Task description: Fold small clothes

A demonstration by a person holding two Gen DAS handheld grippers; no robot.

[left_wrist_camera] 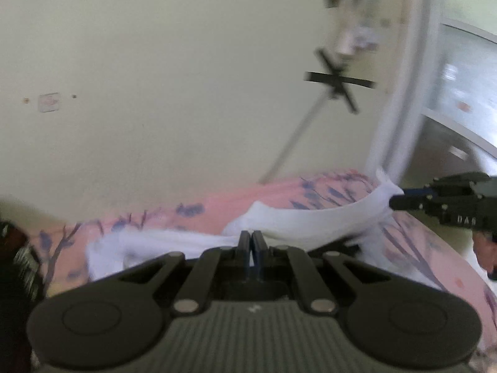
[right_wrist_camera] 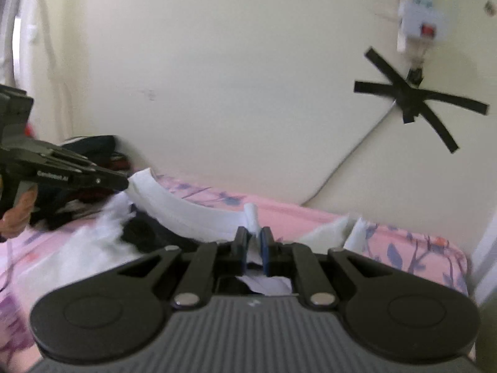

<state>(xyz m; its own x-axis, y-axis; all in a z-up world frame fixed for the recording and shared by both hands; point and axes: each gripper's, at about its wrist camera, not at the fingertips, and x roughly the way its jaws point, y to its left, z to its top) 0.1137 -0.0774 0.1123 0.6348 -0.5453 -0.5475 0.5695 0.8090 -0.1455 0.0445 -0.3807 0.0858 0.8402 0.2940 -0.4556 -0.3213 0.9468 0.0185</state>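
Nearest the lens in the left wrist view was the left gripper [left_wrist_camera: 252, 237], its two fingers drawn together with almost no gap at the tips. A white garment [left_wrist_camera: 326, 217] lay directly beyond those tips. That view did not show whether cloth was caught between the pads. The right wrist view showed the left gripper [right_wrist_camera: 124, 183] with its tip meeting the garment's raised ribbed edge, so it appeared closed on the fabric.

In the right wrist view the right gripper [right_wrist_camera: 254, 236] had its jaws closed on the white garment [right_wrist_camera: 186, 211]. A pinched fold of white cloth stood up between the blue-padded fingers [right_wrist_camera: 266, 248], and more cloth showed below them inside the frame. The left wrist view showed the right gripper [left_wrist_camera: 400, 200] from the side, its tip holding the far end of the same edge.

The garment hung as a taut white band between the two grippers, lifted above a pink bedsheet [left_wrist_camera: 217, 199] printed with blue branches. The rest of the cloth trailed down onto the sheet. A dark patch [right_wrist_camera: 139, 230] showed on or under the fabric; what it was could not be told.

A pile of dark clothes [right_wrist_camera: 93, 149] lay at the wall behind the left gripper. Black tape crosses [right_wrist_camera: 413, 99] fixed a cable [right_wrist_camera: 351, 158] to the cream wall [left_wrist_camera: 155, 62]. A hand [right_wrist_camera: 17, 214] held the left gripper's handle.
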